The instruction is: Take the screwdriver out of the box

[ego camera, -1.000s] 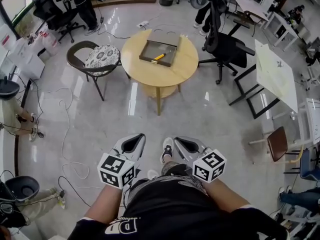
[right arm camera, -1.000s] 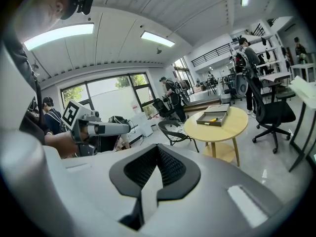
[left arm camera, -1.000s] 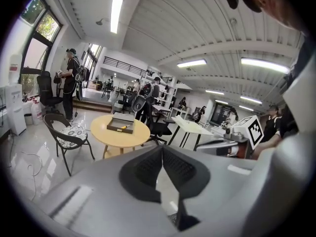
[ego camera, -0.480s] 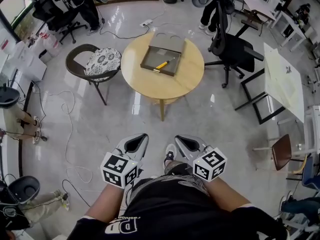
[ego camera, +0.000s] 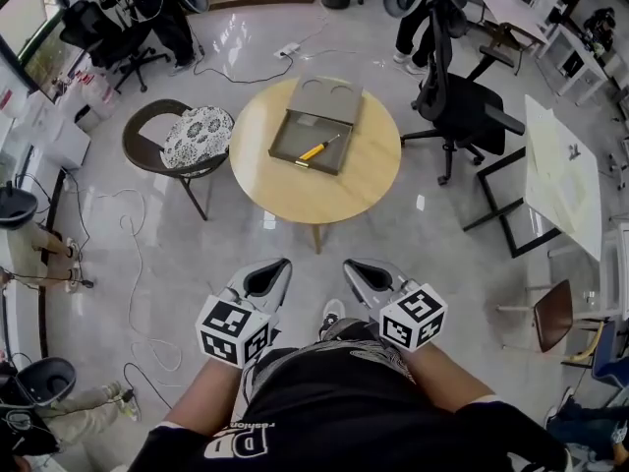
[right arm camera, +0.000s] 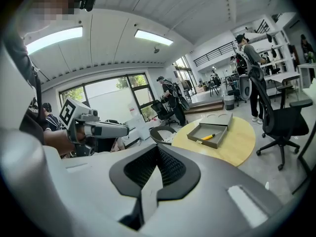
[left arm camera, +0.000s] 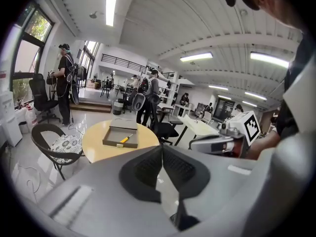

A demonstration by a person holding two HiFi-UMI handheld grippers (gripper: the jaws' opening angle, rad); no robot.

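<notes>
A grey open box (ego camera: 311, 140) lies on the round wooden table (ego camera: 354, 180), its lid (ego camera: 328, 96) folded back behind it. Inside the box rests a yellow-handled screwdriver (ego camera: 316, 150), also seen small in the left gripper view as the screwdriver (left arm camera: 126, 138) and in the right gripper view as the screwdriver (right arm camera: 208, 137). My left gripper (ego camera: 281, 264) and right gripper (ego camera: 350, 265) are held side by side in front of my body, well short of the table. Both are shut with nothing between the jaws.
A chair with a patterned cushion (ego camera: 195, 128) stands left of the table and a black office chair (ego camera: 464, 104) to its right. A white table (ego camera: 562, 170) is further right. Cables (ego camera: 128, 254) trail over the floor. People stand at the back.
The table and box have drawn nearer, sliding down in the head view. Both grippers stay shut and keep their place in front of my body.
</notes>
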